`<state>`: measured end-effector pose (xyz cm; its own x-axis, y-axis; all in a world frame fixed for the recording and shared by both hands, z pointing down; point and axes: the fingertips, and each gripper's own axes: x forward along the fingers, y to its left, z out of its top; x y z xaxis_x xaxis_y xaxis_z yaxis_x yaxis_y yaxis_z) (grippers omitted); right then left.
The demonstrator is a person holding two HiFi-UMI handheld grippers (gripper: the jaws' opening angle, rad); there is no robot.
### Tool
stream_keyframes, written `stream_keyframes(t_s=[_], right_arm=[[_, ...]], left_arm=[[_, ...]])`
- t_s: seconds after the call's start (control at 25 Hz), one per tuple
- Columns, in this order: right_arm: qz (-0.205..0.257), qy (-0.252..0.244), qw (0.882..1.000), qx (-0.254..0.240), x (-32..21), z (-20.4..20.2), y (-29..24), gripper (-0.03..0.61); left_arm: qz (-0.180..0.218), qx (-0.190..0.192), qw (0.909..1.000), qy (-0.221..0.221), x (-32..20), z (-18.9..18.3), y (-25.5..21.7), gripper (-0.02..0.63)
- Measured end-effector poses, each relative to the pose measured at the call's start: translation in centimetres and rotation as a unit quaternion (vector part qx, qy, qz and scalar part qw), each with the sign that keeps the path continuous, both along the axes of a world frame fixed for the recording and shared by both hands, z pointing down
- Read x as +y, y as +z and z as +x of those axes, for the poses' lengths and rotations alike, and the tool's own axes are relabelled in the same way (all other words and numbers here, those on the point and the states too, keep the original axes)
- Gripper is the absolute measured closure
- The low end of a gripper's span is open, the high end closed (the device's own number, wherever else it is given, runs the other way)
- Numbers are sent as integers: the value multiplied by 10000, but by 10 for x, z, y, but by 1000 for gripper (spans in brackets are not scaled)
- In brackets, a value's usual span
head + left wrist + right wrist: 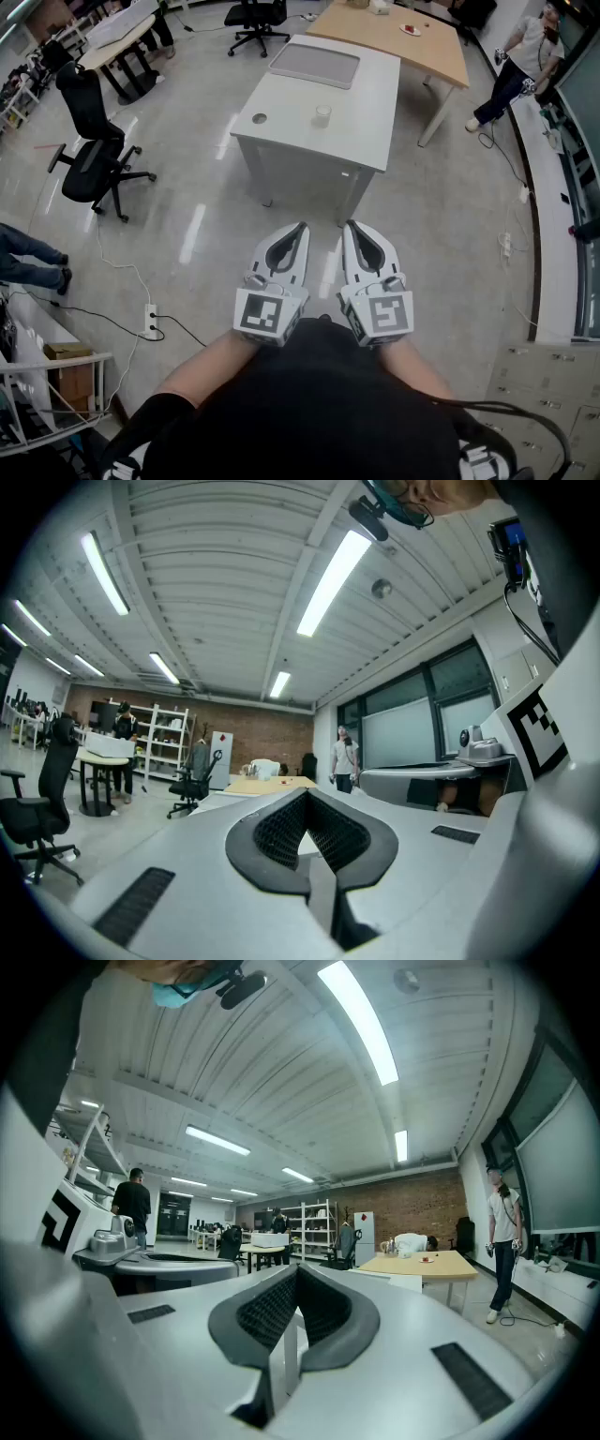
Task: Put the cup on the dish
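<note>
The left tool and the right tool are held side by side, just beside each other, close in front of the person's body, both level and pointing toward 12 o'clock. Each has its jaws together with nothing between them. In the left gripper view the ribbed black pads meet in a closed V, and in the right gripper view the pads meet the same way. Well apart from both tools, at 12 o'clock across a stretch of glossy floor, stands a white table. The cup, small and clear, stands upright on the tabletop near its middle. The dish, a small round grey thing, lies at 9 o'clock from the cup near the table's left edge; the two are apart and not touching. At 12 o'clock from the cup, by the far edge, lies a flat grey tray. Beyond the white table, at 1 o'clock, is a wooden table, and a person stands at 2 o'clock beside it. A black office chair stands at 10 o'clock from the tools, and a power strip lies on the floor at 8 o'clock.
</note>
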<state>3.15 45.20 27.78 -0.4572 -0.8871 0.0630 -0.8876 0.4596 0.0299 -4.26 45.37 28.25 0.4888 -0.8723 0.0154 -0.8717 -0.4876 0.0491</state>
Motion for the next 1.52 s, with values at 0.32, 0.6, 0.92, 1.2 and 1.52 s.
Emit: stream_keyframes(t_s=[0.32, 0.6, 0.92, 1.2, 1.52], right_arm=[[68, 38, 10000, -20, 3, 12, -10, 566], [76, -111, 9997, -218, 6, 25, -7, 566], [35, -367, 9986, -377, 14, 39, 2, 566], [-68, -396, 9985, -359, 8, 43, 12, 566], [6, -222, 9996, -187, -25, 44, 24, 566]], left_arm=[[-83, -34, 10000, 38, 7, 11, 3, 606], [-172, -31, 9998, -64, 10, 24, 5, 604], [-162, 40, 9994, -299, 18, 36, 16, 604], [-238, 8, 9990, -379, 14, 38, 23, 606], [-320, -20, 9989, -354, -24, 33, 44, 604]])
